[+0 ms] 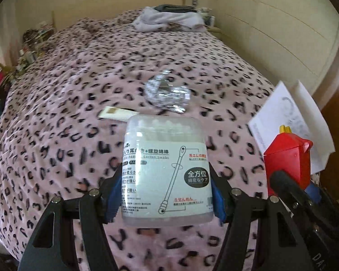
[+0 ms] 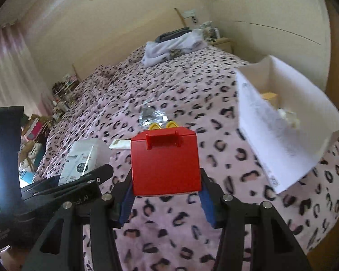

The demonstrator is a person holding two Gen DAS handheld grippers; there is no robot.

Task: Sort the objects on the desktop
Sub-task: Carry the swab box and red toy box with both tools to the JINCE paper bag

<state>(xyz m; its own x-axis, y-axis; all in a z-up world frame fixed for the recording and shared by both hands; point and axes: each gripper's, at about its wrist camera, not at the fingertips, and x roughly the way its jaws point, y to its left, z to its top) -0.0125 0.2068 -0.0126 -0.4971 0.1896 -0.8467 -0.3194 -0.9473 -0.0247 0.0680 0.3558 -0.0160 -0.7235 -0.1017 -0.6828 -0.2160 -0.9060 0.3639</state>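
Biggest worry here: left gripper (image 1: 167, 194) clamped low on the cotton swab box (image 1: 167, 171) and right gripper (image 2: 167, 194) clamped on the base of the red house-shaped box (image 2: 165, 161), both in the air over the bed (image 1: 56, 113) and close side by side, so could bump each other or let a top-heavy box tip out short of the white bin (image 2: 282, 122). Count-wise: one swab box, one red box, one white bin, plus one crinkled clear wrapper (image 1: 167, 94) and one flat sachet (image 1: 117, 114) lying on the leopard blanket.
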